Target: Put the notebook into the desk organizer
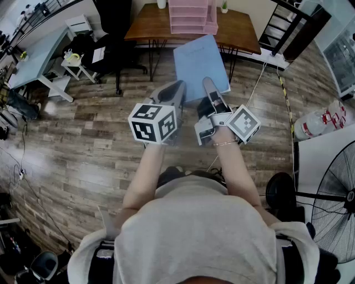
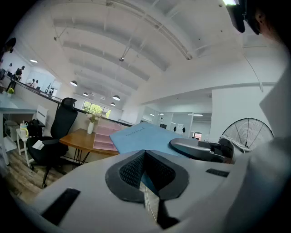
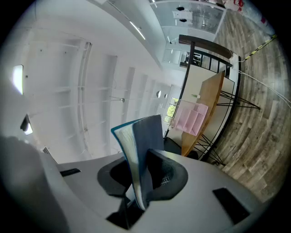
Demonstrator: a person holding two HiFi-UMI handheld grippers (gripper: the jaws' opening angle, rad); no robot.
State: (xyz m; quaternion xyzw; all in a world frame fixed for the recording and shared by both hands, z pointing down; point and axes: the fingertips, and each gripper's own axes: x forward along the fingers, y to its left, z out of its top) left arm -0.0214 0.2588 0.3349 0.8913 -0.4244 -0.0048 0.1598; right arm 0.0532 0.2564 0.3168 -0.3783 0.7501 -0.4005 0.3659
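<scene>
Wood-plank floor [image 1: 83, 138] fills the room below you, with a brown wooden counter [image 1: 150, 25] at the far side. Item one: a pink desk organizer [image 1: 191, 16] with stacked trays stands on that counter. Item two: a pale blue notebook [image 1: 199, 64] is held in the air over the floor, short of the counter and apart from the organizer. Its cover faces up and its far end tilts toward the counter. Writing: one faint line of print crosses the cover in the left gripper view, too small to read. Each marker cube [image 1: 152, 123] on your grippers carries black-and-white square patterns and no text. Item three: your left gripper [image 1: 178, 87] is closed on the notebook's near left corner, with a thin slice of cover and pages pinched between its pads. Item four: your right gripper [image 1: 208, 84] is clamped on the near right edge, and the white page block shows between its jaws. Pose: both bare forearms [image 1: 145, 177] reach forward from your chest, nearly parallel, and the grippers sit side by side, pointing at the counter. A thin bracelet [image 1: 224, 143] circles your right wrist. A black office chair [image 1: 116, 50] stands left of the counter, and a floor fan [image 1: 333, 205] stands at the right.
</scene>
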